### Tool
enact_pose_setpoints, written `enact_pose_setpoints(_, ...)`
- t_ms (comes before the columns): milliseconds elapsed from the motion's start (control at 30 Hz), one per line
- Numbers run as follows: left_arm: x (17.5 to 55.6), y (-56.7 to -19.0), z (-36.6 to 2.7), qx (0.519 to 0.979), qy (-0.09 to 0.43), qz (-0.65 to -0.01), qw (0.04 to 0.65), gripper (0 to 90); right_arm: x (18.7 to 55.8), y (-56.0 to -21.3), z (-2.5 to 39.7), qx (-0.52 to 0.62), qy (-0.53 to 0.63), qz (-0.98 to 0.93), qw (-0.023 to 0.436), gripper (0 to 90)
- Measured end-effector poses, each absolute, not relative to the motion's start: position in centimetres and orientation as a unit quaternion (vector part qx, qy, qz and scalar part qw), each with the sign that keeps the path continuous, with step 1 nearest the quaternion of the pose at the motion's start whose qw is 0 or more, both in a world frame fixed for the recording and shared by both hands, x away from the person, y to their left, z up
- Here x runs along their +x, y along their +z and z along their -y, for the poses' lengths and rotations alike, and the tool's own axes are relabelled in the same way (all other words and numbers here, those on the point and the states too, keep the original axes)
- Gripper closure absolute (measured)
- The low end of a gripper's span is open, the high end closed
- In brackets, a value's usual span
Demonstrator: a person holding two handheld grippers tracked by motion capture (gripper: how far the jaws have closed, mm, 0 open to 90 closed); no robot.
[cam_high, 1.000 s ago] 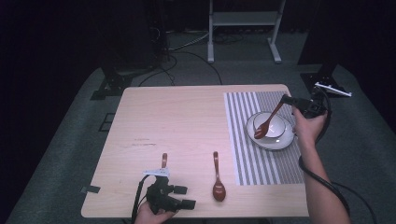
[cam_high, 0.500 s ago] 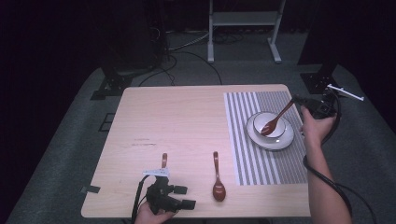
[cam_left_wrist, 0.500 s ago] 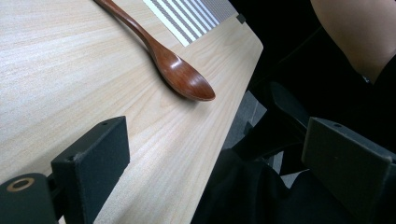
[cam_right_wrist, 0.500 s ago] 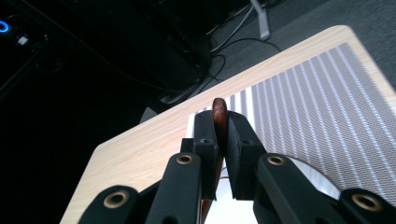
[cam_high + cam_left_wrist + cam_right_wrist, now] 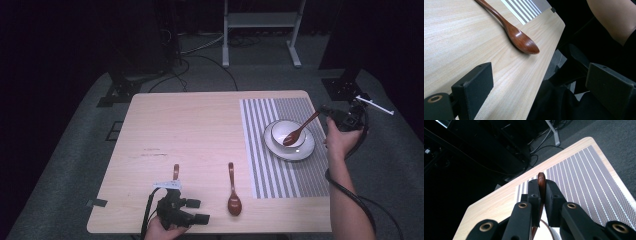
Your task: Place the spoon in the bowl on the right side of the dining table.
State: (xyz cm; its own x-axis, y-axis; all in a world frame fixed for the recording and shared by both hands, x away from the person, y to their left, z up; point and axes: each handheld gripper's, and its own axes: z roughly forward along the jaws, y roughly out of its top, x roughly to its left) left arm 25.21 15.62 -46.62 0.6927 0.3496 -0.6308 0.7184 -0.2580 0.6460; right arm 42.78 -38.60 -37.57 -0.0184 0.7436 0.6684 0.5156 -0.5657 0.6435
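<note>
Glossy wooden spoon (image 5: 520,40), matt wood table (image 5: 461,37)

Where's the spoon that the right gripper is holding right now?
In the high view, the held spoon is at the table's right, its scoop in the white bowl on the striped mat, its handle clamped in the right gripper.

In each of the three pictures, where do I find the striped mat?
High view: the striped mat covers the table's right part, under the plate.
Left gripper view: the mat is at the top edge, beyond the spoon.
Right gripper view: the mat fills the right half.
Shared landmark: the light wooden table.
</note>
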Motion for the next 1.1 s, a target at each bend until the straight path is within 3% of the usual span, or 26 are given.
enact_pose_setpoints(767, 25.2, -46.6, -15.7, 0.771, -0.183, -0.346, 0.502, 6.3, 42.9, -40.0, 38.9, 0.699, 0.543, -0.457, 0.088, 82.8)
enact_pose_setpoints(1100, 25.2, -46.6, -15.6, 0.771, -0.183, -0.346, 0.502, 6.3, 43.0, -40.8, 39.3, 0.7, 0.538, -0.464, 0.072, 75.4)
